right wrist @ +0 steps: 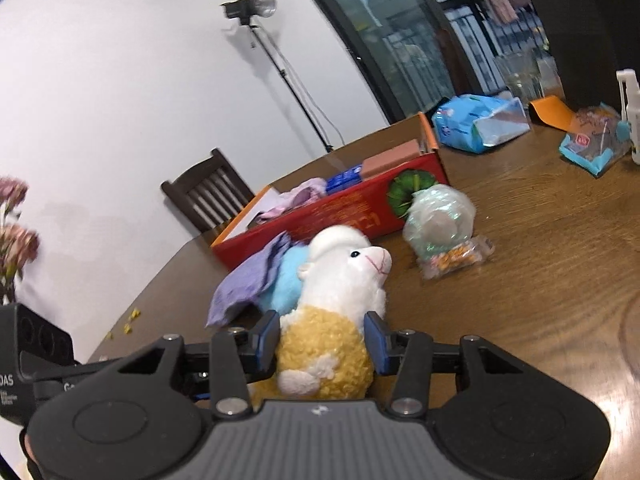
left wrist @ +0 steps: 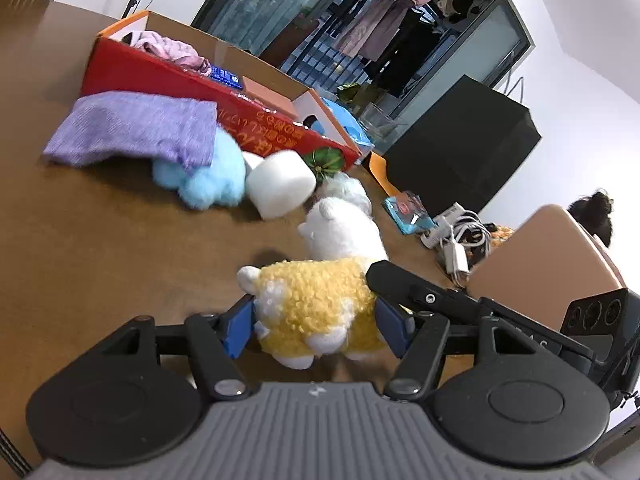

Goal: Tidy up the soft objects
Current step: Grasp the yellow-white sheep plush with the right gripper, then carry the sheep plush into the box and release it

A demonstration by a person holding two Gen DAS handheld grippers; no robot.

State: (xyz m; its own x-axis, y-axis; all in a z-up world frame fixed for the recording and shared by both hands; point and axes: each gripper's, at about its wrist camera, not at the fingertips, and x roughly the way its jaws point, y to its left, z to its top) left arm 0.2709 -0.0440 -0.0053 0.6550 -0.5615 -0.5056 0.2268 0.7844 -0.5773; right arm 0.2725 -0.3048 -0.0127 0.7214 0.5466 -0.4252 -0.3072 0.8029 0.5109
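Left wrist view: left gripper [left wrist: 316, 326] half-open, pads against the yellow-and-white plush alpaca [left wrist: 320, 304] on the table [left wrist: 100, 240]. Purple cloth [left wrist: 132, 128], blue plush [left wrist: 208, 180], white foam block [left wrist: 280, 184] unsorted outside the red box [left wrist: 224, 100].

Right wrist view: right gripper [right wrist: 322, 344] clamped on the same alpaca [right wrist: 332, 320]. Box [right wrist: 340, 208] part-filled; plastic bag [right wrist: 440, 216] beside it, route apparently clear.

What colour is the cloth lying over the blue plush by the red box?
Lilac purple woven cloth, clearest in the left wrist view.

both hand-held grippers, left [left wrist: 316, 326] and right [right wrist: 322, 346], pads clamped inward, angled downward.
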